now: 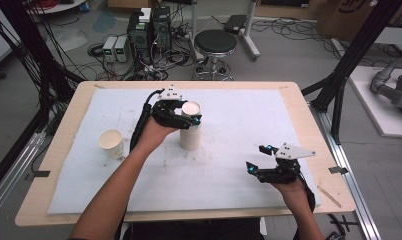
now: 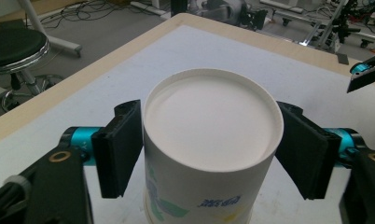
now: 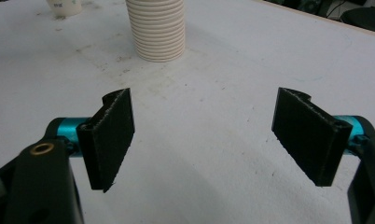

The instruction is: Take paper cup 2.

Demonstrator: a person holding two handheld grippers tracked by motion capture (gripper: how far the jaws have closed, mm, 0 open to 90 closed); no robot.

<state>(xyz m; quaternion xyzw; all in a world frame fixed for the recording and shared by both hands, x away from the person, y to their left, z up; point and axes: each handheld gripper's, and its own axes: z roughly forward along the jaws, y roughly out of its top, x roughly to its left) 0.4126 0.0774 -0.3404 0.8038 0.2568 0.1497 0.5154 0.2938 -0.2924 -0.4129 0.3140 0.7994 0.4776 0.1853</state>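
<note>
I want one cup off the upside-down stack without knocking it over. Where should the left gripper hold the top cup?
Grip the top cup just below its upturned base, one pad on each side wall, coming in level from the person's side as the left gripper does. The stack is tall and narrow, so squeeze evenly and lift straight up.

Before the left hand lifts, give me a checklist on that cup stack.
1. Pads of the left gripper touch both sides of the top cup: ok.
2. Just one cup gripped, not several: cannot tell.
3. The cup stack stands upright on the white mat: ok.
4. The right gripper is open, empty and apart from the stack: ok.
5. The single cup stands mouth up, left of the stack: ok.
</note>
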